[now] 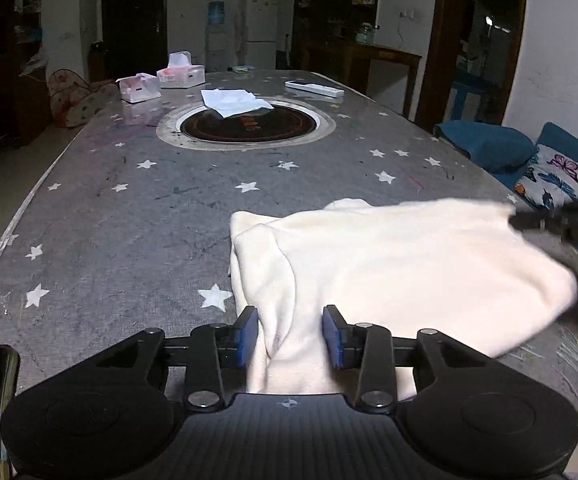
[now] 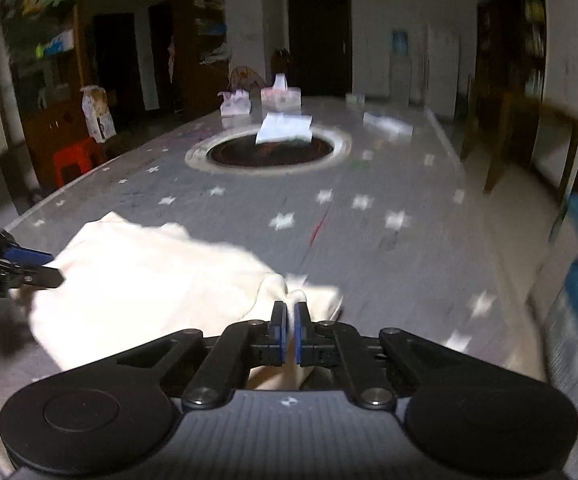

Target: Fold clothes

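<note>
On the near end of the grey star-patterned bench [image 1: 129, 208], we are seeing a cream garment [image 1: 389, 264] lying partly bunched, with one end lifted off the surface. We are holding the left gripper [image 1: 291, 336] with its jaws standing apart, a fold of the cream cloth passing between the blue pads [image 1: 249, 336] without being pinched. We are holding the right gripper [image 2: 290, 330] with its jaws nearly closed, clamping a bunched corner of the same garment [image 2: 157, 280] between them. From the left wrist view, the right gripper [image 1: 561, 222] is showing at the far right edge of the cloth; from the right wrist view, the left gripper [image 2: 21, 266] is showing at the cloth's left edge. The right wrist view is blurring with motion. Farther along the bench, we are noting a round dark inset [image 1: 245, 124] with a white folded cloth [image 1: 235, 102] lying across its far rim. Two tissue boxes [image 1: 175, 76] are standing beyond it, near a white remote-like bar [image 1: 315, 89]. A blue cushion [image 1: 485, 144] is lying beside the bench on the right.
</note>
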A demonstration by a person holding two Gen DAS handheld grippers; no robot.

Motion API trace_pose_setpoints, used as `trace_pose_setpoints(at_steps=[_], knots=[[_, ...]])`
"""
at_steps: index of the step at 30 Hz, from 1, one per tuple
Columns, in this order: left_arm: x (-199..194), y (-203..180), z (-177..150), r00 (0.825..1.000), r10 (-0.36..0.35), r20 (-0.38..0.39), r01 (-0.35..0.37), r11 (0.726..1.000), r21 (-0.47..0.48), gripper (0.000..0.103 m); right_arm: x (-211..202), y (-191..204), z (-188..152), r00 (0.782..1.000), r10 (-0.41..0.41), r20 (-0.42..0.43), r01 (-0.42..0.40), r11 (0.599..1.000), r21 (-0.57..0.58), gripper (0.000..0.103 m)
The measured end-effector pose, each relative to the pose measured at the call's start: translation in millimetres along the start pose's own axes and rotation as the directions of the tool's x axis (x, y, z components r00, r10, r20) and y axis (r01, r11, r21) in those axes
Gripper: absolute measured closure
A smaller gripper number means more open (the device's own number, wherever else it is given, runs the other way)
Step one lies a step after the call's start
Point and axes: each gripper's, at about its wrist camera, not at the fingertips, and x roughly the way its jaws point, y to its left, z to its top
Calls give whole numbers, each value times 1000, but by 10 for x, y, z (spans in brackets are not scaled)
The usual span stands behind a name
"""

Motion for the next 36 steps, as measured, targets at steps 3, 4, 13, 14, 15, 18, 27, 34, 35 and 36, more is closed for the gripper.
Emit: trace_pose_setpoints(at_steps=[3,4,13,14,15,18,27,34,35,36], knots=[[5,-22,-10,1000,2,2,-2,1000,15,65,11,44,50,999,-40,10,41,997,-65,100],[6,-23,-14,1000,2,4,-2,1000,17,65,77,47,2,998,-59,-6,58,995,-82,101],[5,-25,12,1000,3,5,-3,999,50,63,-194,-12,3,999,-22,39,23,999,-28,102],[2,-21,10,1000,4,5,-4,999,50,63,-246,29,9,999,9,43,-8,1000,-25,102],[-1,-15,7,1000,4,5,-5,999,51,63,-286,82,6,998,39,45,-37,999,-28,101],[-13,-5,0,1000,8,5,-8,999,53,63,-355,261,-63,993,109,39,-107,993,-56,101],[-43,28,-15,1000,15,2,-15,997,79,62,-316,502,-413,997,71,0,-70,986,-149,102],[-167,1,65,1000,-2,28,0,997,72,64,-352,481,-221,995,90,32,-85,987,-133,99],[-170,-20,90,999,-12,36,9,998,67,64,-330,489,-196,995,93,40,-87,988,-131,98],[-167,-43,113,999,-20,43,17,998,64,64,-290,507,-177,995,94,46,-87,987,-132,98]])
